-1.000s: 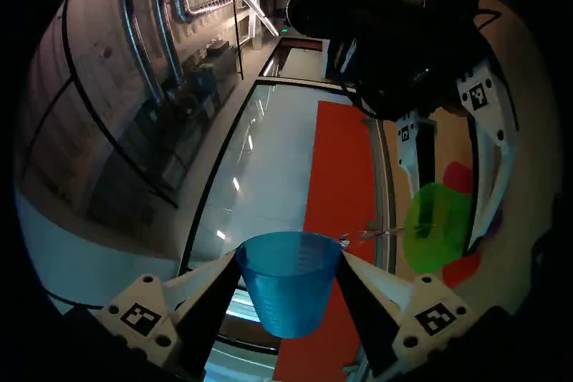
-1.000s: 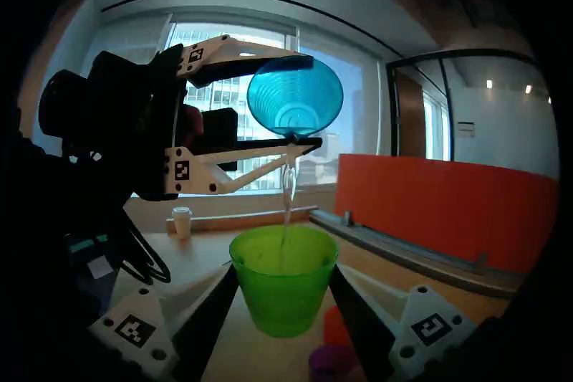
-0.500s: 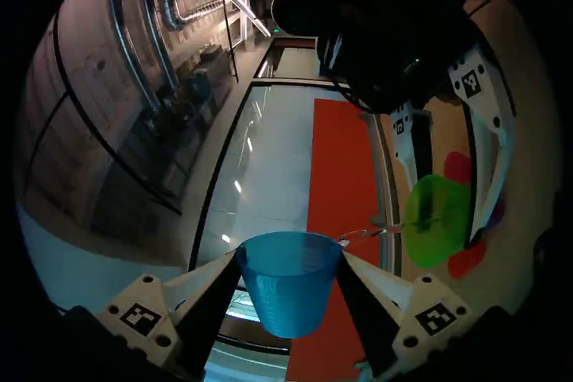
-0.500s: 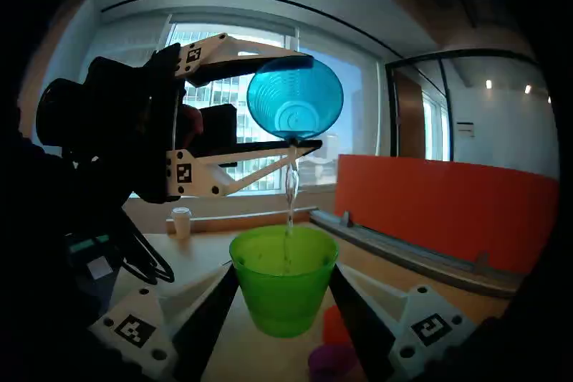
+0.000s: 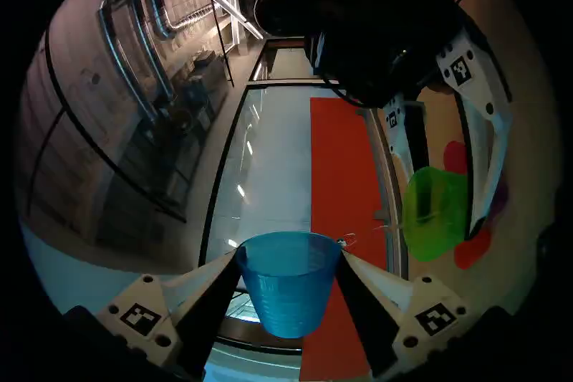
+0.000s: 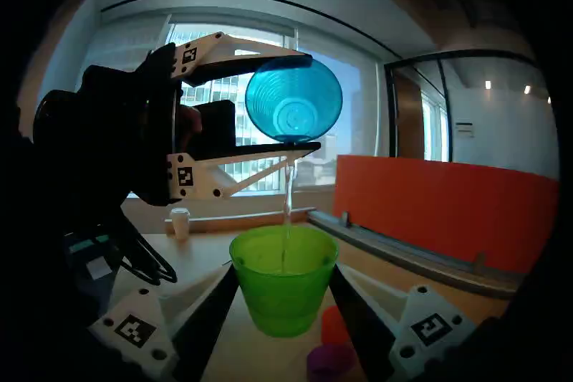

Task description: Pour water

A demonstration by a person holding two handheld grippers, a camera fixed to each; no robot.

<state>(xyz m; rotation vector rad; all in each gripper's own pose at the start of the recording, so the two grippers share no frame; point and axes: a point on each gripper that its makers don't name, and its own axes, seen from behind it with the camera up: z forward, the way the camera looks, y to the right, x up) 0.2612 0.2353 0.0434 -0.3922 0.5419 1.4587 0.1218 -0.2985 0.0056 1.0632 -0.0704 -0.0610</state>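
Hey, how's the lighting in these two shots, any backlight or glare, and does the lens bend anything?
Right gripper view: the bright window backlights the left gripper into a near silhouette, the blue cup glows through, and the green cup is sharp. Left gripper view: dim overall, light streaks on the glass wall, and the fisheye curves the pipes.

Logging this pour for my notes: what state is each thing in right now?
blue cup: tipped sideways, pouring.
water: thin stream falling from the blue cup.
green cup: upright beneath, catching the water.
left hand-held gripper: shut on the blue cup.
right hand-held gripper: shut on the green cup.
white paper cup: upright by the window.
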